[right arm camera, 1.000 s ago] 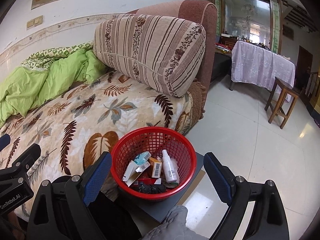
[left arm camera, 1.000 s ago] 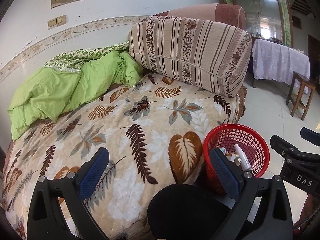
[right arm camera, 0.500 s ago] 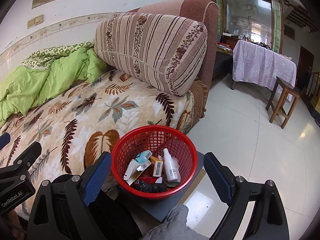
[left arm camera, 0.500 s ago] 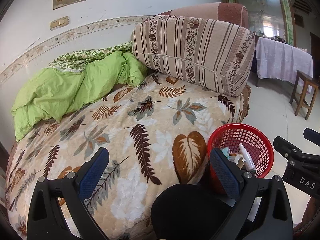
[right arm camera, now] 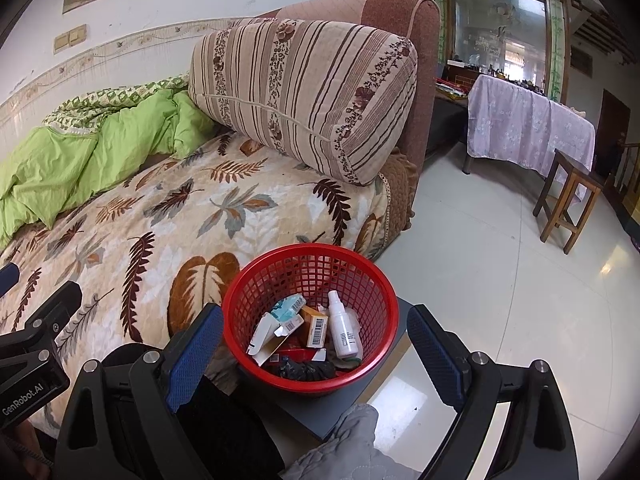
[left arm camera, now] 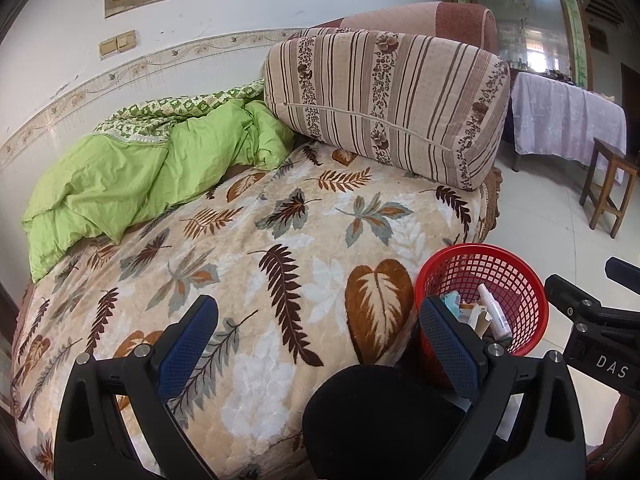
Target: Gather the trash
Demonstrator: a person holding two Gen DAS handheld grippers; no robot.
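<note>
Trash, namely small boxes (right arm camera: 308, 326) and a white spray bottle (right arm camera: 345, 330), is seen lying in the red basket (right arm camera: 376, 320), which sits just ahead of the right gripper (right arm camera: 314, 346) between its spread, empty fingers. Left of it, the left gripper (left arm camera: 318, 344) is held released over the leaf-patterned blanket (left arm camera: 240, 248), where no litter is seen. Before anything more is reached for, the blanket is best scanned from left to right, with both grippers kept wide.

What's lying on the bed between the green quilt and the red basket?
Only bare leaf-print blanket between the green quilt and the red basket; no loose trash there. The left wrist view shows that stretch best.
</note>
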